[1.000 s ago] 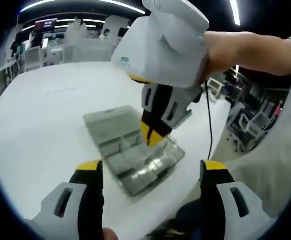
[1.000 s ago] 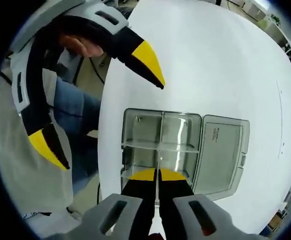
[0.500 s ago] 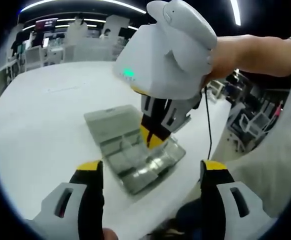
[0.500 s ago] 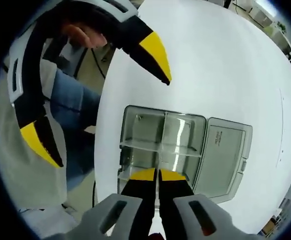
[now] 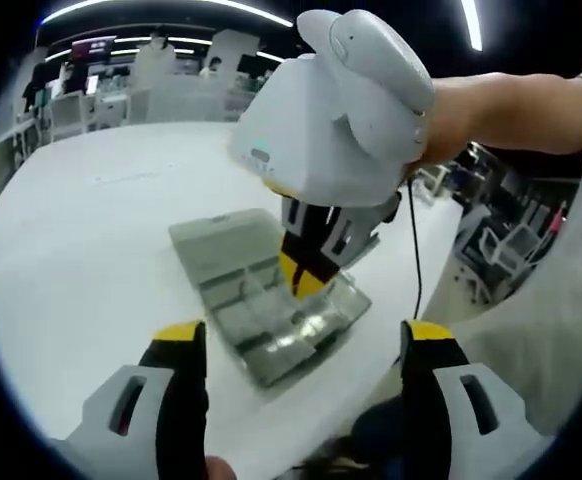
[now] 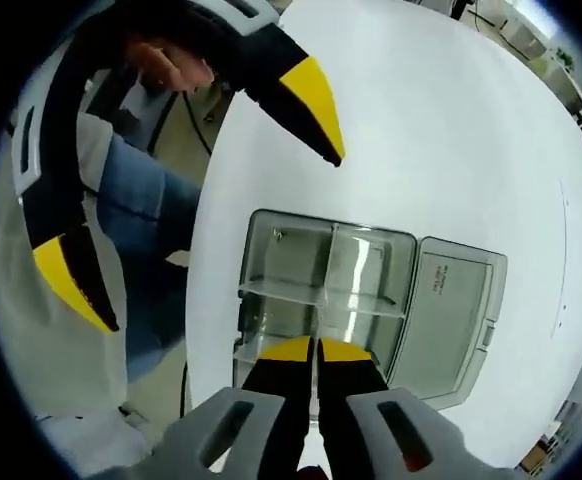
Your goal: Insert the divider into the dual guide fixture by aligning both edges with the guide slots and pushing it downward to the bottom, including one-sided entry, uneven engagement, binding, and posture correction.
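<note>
A clear plastic compartment box point(image 5: 271, 305) lies on the white table with its lid point(image 5: 219, 240) folded open flat. In the right gripper view the box point(image 6: 291, 270) shows a cross wall and a lengthwise clear divider point(image 6: 319, 300) running up from my right gripper point(image 6: 316, 348), whose jaws are shut on the divider's near end. From the left gripper view, the right gripper point(image 5: 299, 278) points down into the box, held by a hand. My left gripper point(image 5: 303, 335) hangs open short of the box, with nothing between its fingers; it also appears wide open as the left gripper point(image 6: 191, 200).
The box sits close to the table's edge point(image 6: 206, 250), with the person's jeans point(image 6: 136, 250) just beyond it. The lid point(image 6: 451, 310) lies flat toward the table's middle point(image 6: 451, 130). Office desks and chairs point(image 5: 501, 250) stand far off.
Almost nothing has moved. The right gripper's body has tipped slightly over the box and its green light, lit half a second ago, is off. The left gripper holds still.
</note>
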